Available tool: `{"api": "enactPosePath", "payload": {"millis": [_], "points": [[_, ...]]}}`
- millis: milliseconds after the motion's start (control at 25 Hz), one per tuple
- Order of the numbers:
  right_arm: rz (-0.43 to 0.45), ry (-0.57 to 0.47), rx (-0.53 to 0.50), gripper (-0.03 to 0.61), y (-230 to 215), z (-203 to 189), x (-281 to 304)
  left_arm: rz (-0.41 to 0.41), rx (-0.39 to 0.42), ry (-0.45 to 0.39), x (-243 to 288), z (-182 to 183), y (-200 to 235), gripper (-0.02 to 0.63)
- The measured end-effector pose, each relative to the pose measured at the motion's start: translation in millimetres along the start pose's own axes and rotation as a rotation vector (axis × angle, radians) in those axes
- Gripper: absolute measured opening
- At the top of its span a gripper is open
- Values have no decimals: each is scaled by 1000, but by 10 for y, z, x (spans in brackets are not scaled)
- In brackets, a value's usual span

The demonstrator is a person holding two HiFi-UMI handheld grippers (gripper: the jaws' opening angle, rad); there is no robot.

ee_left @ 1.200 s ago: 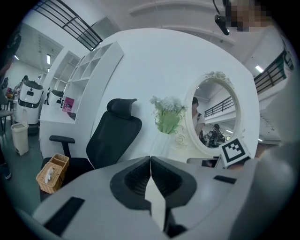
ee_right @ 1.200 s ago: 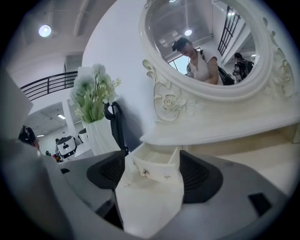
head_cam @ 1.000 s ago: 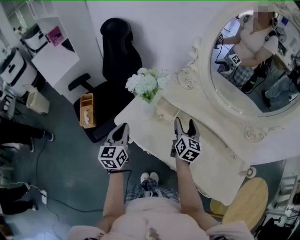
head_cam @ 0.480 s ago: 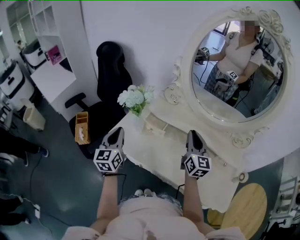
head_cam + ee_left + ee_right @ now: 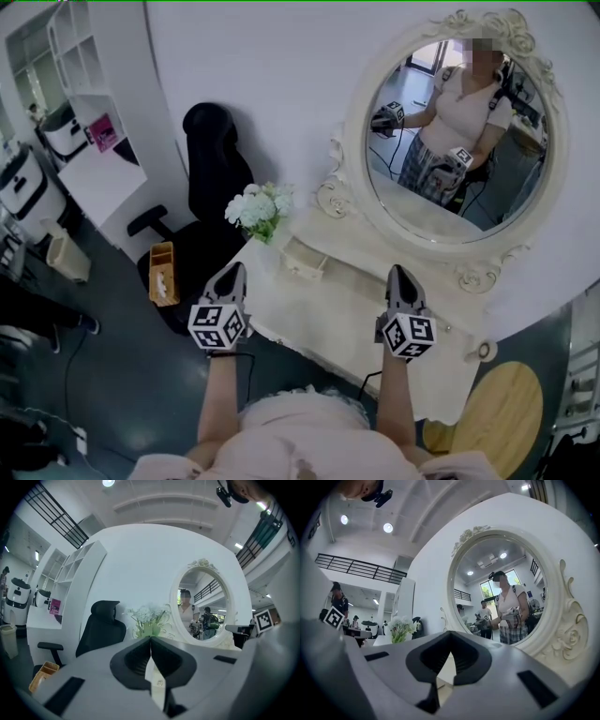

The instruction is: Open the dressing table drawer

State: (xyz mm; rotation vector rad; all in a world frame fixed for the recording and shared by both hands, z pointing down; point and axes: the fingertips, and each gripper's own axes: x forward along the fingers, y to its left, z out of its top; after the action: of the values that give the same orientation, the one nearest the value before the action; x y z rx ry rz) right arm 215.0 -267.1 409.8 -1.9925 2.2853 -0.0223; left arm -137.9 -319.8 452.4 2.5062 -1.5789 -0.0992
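The cream dressing table (image 5: 328, 309) stands against the wall under a round mirror (image 5: 450, 131). A small drawer (image 5: 302, 260) at the back of its top stands pulled out. My left gripper (image 5: 234, 269) hovers over the table's left front edge, jaws shut and empty; the left gripper view shows its tips (image 5: 150, 638) meeting. My right gripper (image 5: 400, 272) is held over the table's right part, below the mirror. It is apart from the drawer, shut, with nothing between its tips (image 5: 449, 632). Both point level toward the wall.
A vase of white flowers (image 5: 255, 208) sits on the table's left corner. A black office chair (image 5: 211, 159) and a wooden box (image 5: 162, 272) stand to the left. A round wooden stool (image 5: 497, 412) is at the lower right, white shelving (image 5: 84, 94) at the far left.
The right gripper's jaws went from open to shut with nothing in them, and it moved right and up, away from the drawer. The left gripper rose a little.
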Motion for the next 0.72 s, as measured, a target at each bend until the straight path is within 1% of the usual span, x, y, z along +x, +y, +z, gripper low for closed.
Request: {"api": "enactPosePath", "payload": {"millis": [160,720], "points": [[-3,-3,-16,15,-31,32,4,-1,1,4,15,-1,-29,28],[-8,9,-6,15,-49,-9,25,4,0,21,23,-77,7,28]]}}
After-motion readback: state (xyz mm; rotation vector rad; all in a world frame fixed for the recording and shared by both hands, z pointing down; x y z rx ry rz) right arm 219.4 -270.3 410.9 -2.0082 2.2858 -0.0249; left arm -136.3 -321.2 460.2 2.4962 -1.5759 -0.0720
